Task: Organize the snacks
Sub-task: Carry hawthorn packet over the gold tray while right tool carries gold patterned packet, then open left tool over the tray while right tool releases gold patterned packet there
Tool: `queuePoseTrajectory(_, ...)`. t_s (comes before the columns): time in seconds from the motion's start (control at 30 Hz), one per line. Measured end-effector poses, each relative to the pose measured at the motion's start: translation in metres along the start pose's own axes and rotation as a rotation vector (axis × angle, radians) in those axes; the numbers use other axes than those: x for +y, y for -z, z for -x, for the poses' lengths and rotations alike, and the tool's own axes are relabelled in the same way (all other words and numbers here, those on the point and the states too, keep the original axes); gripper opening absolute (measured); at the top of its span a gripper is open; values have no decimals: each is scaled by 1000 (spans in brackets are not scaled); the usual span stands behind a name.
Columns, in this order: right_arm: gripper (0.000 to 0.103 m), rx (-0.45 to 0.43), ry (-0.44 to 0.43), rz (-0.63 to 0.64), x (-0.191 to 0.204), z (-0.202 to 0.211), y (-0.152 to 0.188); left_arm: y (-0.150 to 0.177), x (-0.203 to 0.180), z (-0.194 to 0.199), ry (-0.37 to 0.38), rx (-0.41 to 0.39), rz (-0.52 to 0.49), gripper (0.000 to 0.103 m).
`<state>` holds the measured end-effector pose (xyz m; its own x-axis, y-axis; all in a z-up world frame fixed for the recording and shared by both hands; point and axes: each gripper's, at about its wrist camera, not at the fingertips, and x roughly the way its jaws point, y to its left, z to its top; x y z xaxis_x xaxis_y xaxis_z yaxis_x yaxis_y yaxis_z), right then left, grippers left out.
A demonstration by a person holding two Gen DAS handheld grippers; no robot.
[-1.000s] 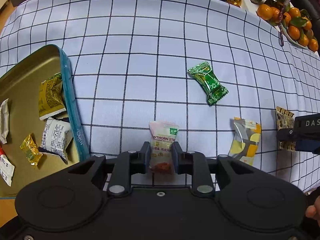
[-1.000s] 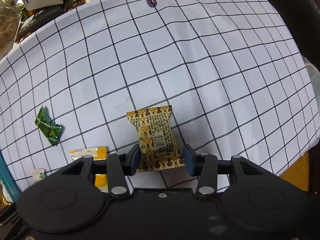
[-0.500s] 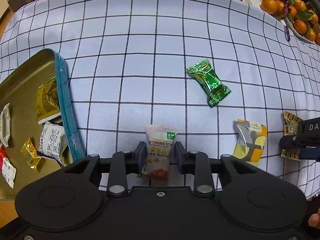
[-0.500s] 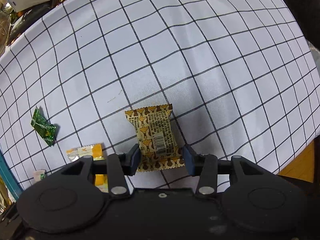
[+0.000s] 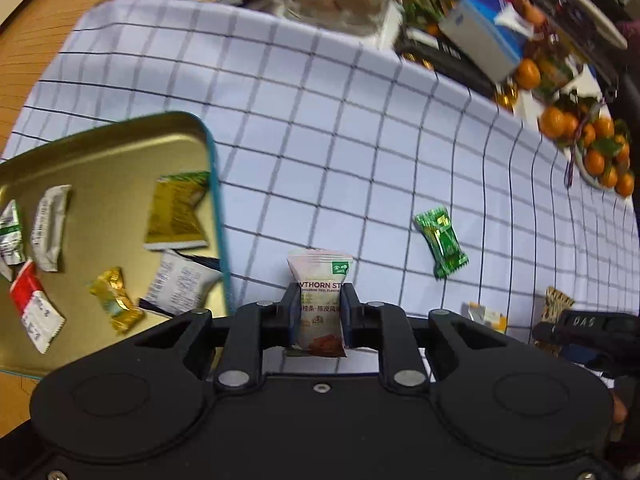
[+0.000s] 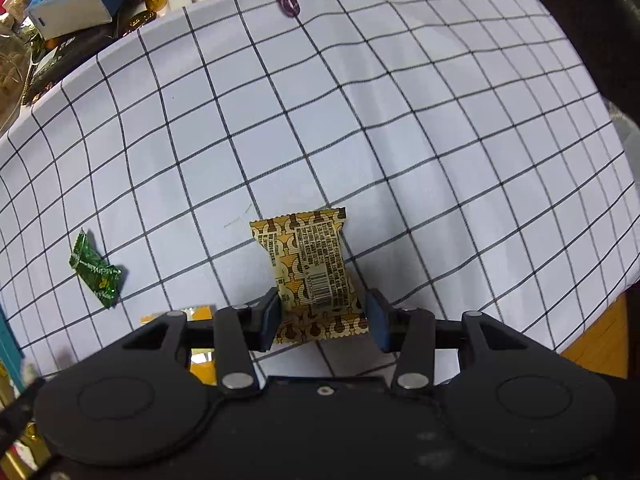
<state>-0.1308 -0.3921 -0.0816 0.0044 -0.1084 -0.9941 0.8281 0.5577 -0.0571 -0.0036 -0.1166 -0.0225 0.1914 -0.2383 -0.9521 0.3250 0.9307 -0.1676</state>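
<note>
My left gripper [image 5: 320,296] has its jaws closing on a pale hawthorn snack packet [image 5: 320,276]. Both pads press its sides and it stands upright, lifted off the checked cloth. An open gold tin [image 5: 212,184] with several wrapped snacks lies just to its left. My right gripper [image 6: 322,312] points down over a brown-and-gold packet [image 6: 312,256] that rests on the cloth, a pad against each side. A green candy [image 5: 440,242] [image 6: 96,272] and a yellow-and-grey packet [image 5: 484,316] lie loose between the two grippers. The left wrist view shows the right gripper [image 5: 580,326] at its right edge.
A bowl of oranges [image 5: 596,148], a blue tissue box [image 5: 484,28] and other clutter line the far side of the table. The cloth's edge and bare wood [image 6: 592,344] are close on the right of the right gripper.
The left jaws narrowed onto the hawthorn packet and lifted it off the cloth, and the tin now looms larger on the left. The right gripper stayed over its packet.
</note>
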Motion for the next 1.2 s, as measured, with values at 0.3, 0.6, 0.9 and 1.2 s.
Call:
queuePoseTrajectory(0.3, 46, -32, -9, 48, 36, 26, 26, -21, 76, 38, -127, -124, 175, 27)
queuePoseTrajectory(0.6, 46, -75, -132, 289, 153, 89, 90, -14, 169, 46, -236, -93, 419, 27)
queuePoseTrajectory(0.9, 47, -91, -236, 536, 278, 136, 159, -3, 226, 45, -283, -33, 601, 30)
queuePoseTrajectory(1.2, 49, -47, -275, 562, 321, 140, 179, -1, 232, 51, -272, -46, 632, 32)
